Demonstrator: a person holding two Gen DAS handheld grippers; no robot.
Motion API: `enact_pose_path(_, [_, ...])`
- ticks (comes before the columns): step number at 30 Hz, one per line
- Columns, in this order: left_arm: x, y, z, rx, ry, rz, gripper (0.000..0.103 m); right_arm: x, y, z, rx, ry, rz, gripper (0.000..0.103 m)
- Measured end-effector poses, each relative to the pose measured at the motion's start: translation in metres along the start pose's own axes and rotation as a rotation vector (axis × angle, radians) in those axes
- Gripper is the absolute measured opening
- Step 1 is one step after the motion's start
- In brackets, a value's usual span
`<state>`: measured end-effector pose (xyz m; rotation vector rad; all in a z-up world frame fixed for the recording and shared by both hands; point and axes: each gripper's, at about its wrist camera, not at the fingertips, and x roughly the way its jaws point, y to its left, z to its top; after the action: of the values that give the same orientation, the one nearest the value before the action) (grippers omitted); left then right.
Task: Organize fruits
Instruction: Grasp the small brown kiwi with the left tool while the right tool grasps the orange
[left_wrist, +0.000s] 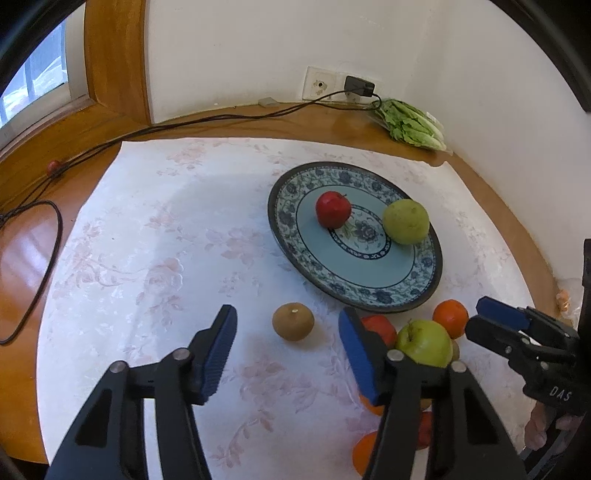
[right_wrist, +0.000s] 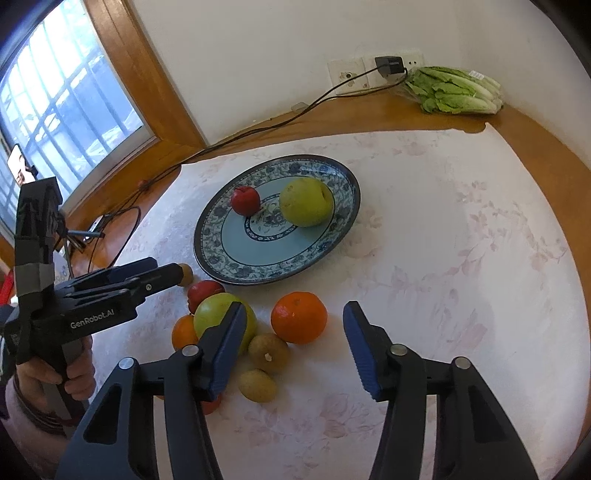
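Note:
A blue patterned plate (left_wrist: 290, 192) (right_wrist: 221, 266) holds a red apple (left_wrist: 333, 209) (right_wrist: 245, 200) and a green pear (left_wrist: 405, 221) (right_wrist: 306, 201). My left gripper (left_wrist: 288, 332) is open, and a small brown fruit (left_wrist: 293, 321) lies on the cloth between its fingertips with gaps on both sides. My right gripper (right_wrist: 295, 321) is open around an orange (right_wrist: 299, 317) (left_wrist: 450, 317) without touching it. Beside the orange are a green apple (right_wrist: 210, 314) (left_wrist: 424, 341), a red fruit (right_wrist: 205, 291), another orange (right_wrist: 183, 332) and two brown fruits (right_wrist: 267, 352), partly hidden by my fingers.
A pale floral cloth (left_wrist: 147, 258) covers the round wooden table. Bagged lettuce (left_wrist: 410, 125) (right_wrist: 454, 92) lies at the back by the wall socket. A black cable (left_wrist: 221, 118) runs along the table's left edge toward the window. A hand (right_wrist: 74, 373) holds the left gripper's handle.

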<state>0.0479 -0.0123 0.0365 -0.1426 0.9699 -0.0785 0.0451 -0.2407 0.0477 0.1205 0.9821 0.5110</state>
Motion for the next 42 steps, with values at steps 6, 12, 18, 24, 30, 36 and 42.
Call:
enact_pose_path(6, [0.010,0.001,-0.003,-0.015,0.030,-0.033,0.035,0.005,-0.004,-0.001,0.016,0.001,0.010,0.043])
enact_pose_path(12, [0.016,-0.002,-0.006,-0.011,0.033,-0.042,0.032,0.010,-0.005,-0.001,0.019,0.010,0.016,0.042])
enact_pose_path(18, [0.017,-0.002,-0.006,-0.009,0.021,-0.039,0.028,0.016,-0.007,-0.002,0.020,0.011,0.017,0.042])
enact_pose_path(24, [0.016,-0.002,-0.007,-0.006,0.017,-0.035,0.028,0.020,-0.005,-0.003,0.018,0.023,0.030,0.042])
enact_pose_path(30, [0.016,-0.002,-0.007,-0.009,0.018,-0.039,0.027,0.022,-0.006,-0.003,0.026,0.025,0.024,0.039])
enact_pose_path(36, [0.015,-0.002,-0.007,-0.015,0.021,-0.049,0.027,0.022,-0.005,-0.003,0.026,0.020,0.026,0.038])
enact_pose_path(42, [0.011,-0.002,-0.006,-0.019,0.013,-0.051,0.027,0.020,-0.008,-0.004,0.037,0.012,0.026,0.038])
